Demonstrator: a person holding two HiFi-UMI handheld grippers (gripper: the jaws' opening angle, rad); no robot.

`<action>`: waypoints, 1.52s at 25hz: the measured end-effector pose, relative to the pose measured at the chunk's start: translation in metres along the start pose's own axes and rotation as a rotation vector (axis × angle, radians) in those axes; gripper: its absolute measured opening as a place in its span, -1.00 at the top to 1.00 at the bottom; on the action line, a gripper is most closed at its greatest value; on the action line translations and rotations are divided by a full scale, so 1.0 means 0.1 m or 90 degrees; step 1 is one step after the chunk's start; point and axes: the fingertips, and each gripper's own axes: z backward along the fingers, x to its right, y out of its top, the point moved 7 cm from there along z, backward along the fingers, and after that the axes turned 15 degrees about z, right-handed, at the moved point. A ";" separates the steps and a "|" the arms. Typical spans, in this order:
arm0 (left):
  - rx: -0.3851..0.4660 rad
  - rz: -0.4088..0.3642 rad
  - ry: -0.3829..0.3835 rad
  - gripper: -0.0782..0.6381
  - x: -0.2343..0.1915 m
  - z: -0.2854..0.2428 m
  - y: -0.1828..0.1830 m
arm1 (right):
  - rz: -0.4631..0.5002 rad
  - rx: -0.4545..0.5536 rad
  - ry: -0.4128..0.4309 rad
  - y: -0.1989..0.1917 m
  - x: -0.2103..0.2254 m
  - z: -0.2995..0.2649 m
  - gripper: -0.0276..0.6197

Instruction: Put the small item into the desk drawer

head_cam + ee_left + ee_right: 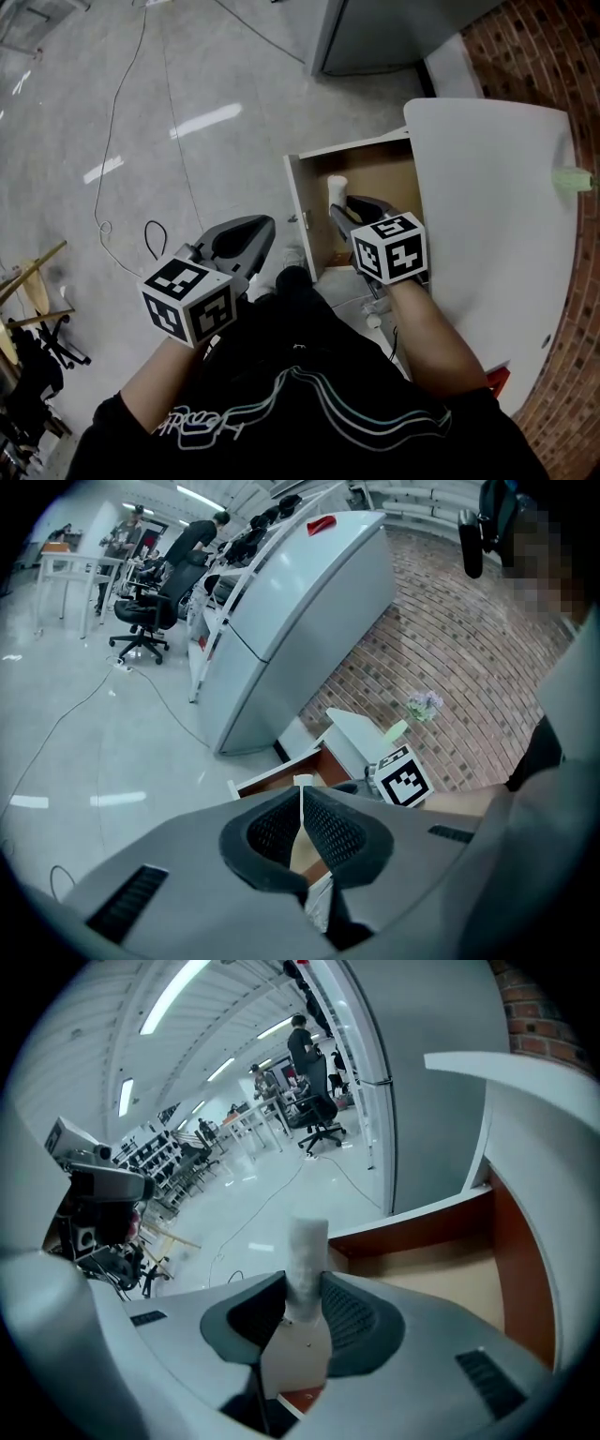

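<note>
Right gripper (305,1305) is clamped partway on the small white cylinder (307,1251), whose long axis runs out past the jaw tips. The pulled-out desk drawer (302,202) lies just below and ahead of the tips. Left gripper (302,822) has its jaws together on nothing, off to the side and farther from the drawer.

tongs: two are showing, left tongs (269,230), right tongs (339,212)
small item (337,187): one is showing
drawer (296,208): one is showing
worktop (497,206): one is showing

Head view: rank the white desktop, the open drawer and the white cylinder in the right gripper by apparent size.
Largest: desktop.
Next: drawer, partly hidden under the desktop.
Smallest by far: white cylinder.
</note>
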 end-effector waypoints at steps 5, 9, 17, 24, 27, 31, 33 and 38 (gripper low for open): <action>0.001 0.000 0.003 0.70 -0.18 -0.03 0.04 | 0.018 -0.049 -0.017 -0.12 0.03 -0.31 0.52; -0.016 0.004 0.000 0.70 -0.36 -0.11 0.06 | 0.015 -0.083 -0.034 -0.19 0.08 -0.54 0.52; -0.073 -0.053 -0.006 0.70 -0.72 -0.32 -0.06 | 0.004 -0.152 -0.055 -0.43 0.20 -0.96 0.52; -0.105 -0.048 0.007 0.70 -1.02 -0.53 -0.18 | -0.049 -0.184 -0.035 -0.72 0.36 -1.34 0.52; -0.109 -0.027 0.007 0.70 -1.10 -0.58 -0.20 | -0.057 -0.202 -0.031 -0.78 0.40 -1.44 0.52; -0.118 -0.014 -0.006 0.70 -1.14 -0.63 -0.23 | -0.075 -0.213 -0.026 -0.86 0.45 -1.56 0.52; -0.124 -0.021 -0.012 0.70 -1.14 -0.65 -0.26 | -0.077 -0.215 -0.020 -0.88 0.46 -1.61 0.51; -0.145 -0.019 -0.022 0.70 -1.19 -0.70 -0.30 | -0.085 -0.223 -0.015 -0.90 0.51 -1.69 0.50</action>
